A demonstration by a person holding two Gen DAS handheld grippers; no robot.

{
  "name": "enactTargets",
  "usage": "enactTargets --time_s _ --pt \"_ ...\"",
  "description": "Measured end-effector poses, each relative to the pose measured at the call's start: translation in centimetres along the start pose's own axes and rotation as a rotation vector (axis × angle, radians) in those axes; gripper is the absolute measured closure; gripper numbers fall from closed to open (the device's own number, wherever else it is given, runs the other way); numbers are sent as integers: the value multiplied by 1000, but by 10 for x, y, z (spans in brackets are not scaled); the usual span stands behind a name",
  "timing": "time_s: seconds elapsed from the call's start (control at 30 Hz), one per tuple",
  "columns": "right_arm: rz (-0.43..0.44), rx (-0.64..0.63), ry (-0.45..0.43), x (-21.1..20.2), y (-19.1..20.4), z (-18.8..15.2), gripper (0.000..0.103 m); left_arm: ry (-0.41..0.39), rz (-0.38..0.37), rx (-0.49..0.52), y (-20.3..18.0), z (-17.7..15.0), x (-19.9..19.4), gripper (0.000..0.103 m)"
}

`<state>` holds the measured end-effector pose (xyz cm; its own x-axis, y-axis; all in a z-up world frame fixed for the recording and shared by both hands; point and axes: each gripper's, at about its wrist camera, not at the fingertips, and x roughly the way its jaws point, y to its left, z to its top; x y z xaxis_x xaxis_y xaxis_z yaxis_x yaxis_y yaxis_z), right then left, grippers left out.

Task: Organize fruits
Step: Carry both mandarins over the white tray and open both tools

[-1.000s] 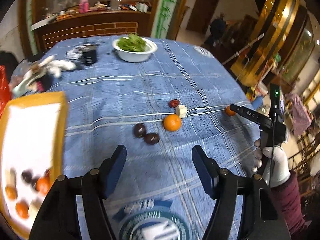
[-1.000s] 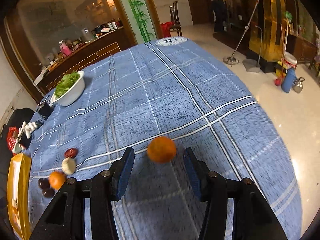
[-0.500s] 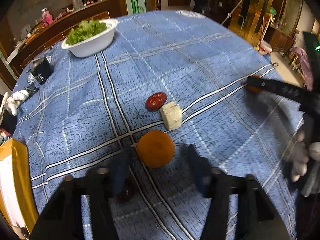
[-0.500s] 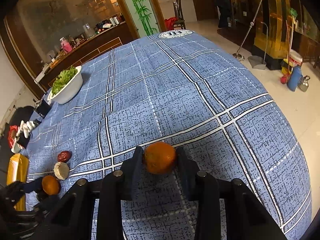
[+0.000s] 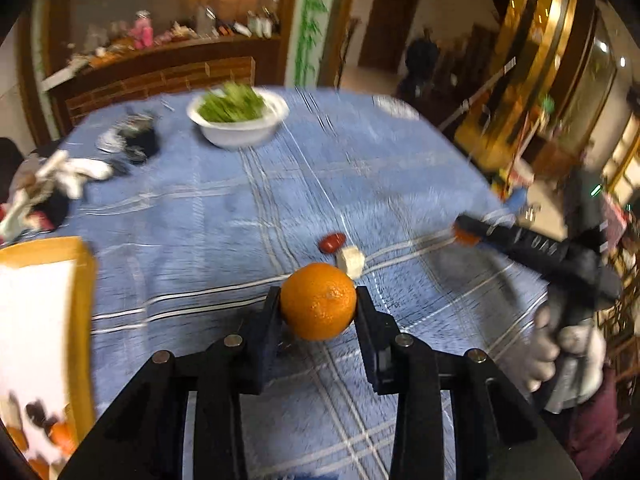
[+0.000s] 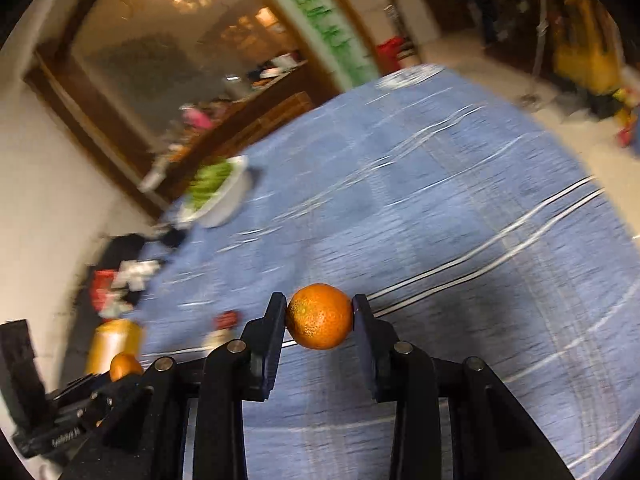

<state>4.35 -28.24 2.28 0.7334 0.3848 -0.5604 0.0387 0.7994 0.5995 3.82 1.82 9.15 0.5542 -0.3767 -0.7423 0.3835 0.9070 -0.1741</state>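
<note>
My left gripper (image 5: 318, 308) is shut on an orange (image 5: 318, 300) and holds it above the blue checked tablecloth (image 5: 224, 216). My right gripper (image 6: 320, 318) is shut on a second orange (image 6: 320, 316), also lifted off the cloth. A red date (image 5: 332, 242) and a pale fruit chunk (image 5: 350, 262) lie on the cloth just beyond the left orange. The yellow-rimmed white tray (image 5: 36, 320) at the left holds several fruits in its near corner. The right gripper with its orange shows at the right of the left wrist view (image 5: 466, 236).
A white bowl of greens (image 5: 238, 114) stands at the far side. A dark cup (image 5: 140, 140) and white gloves (image 5: 72, 172) lie at the far left. The round table's edge drops off to the right, with the floor beyond it.
Both grippers have closed on their oranges and lifted them off the cloth. Both views are blurred with motion, and the tray has come back into the left wrist view.
</note>
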Motion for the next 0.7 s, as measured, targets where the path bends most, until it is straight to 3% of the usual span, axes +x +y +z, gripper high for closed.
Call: enactTargets --time_s 0.07,0.13,0.27,0.4,0.53,0.63,0.7 --pt "21 -18 5 -1 10 -5 67 -36 -9 -41 13 -2 -28 69" --pt "-12 -55 4 -3 26 -11 67 -63 -7 -65 25 -8 -50 69" --pt "-5 -94 35 -10 69 -37 67 -123 68 -133 65 -24 -87 69" --pt "160 -66 79 -8 125 -61 66 -134 27 -293 122 -41 -104 69" --pt "276 -194 171 21 222 -87 66 -167 90 -350 173 -53 -126 69" --pt "277 -354 208 44 287 -114 66 -155 197 -385 217 -70 -130 69" --pt "273 -426 239 63 318 -135 66 -124 219 -423 241 -79 -126 69"
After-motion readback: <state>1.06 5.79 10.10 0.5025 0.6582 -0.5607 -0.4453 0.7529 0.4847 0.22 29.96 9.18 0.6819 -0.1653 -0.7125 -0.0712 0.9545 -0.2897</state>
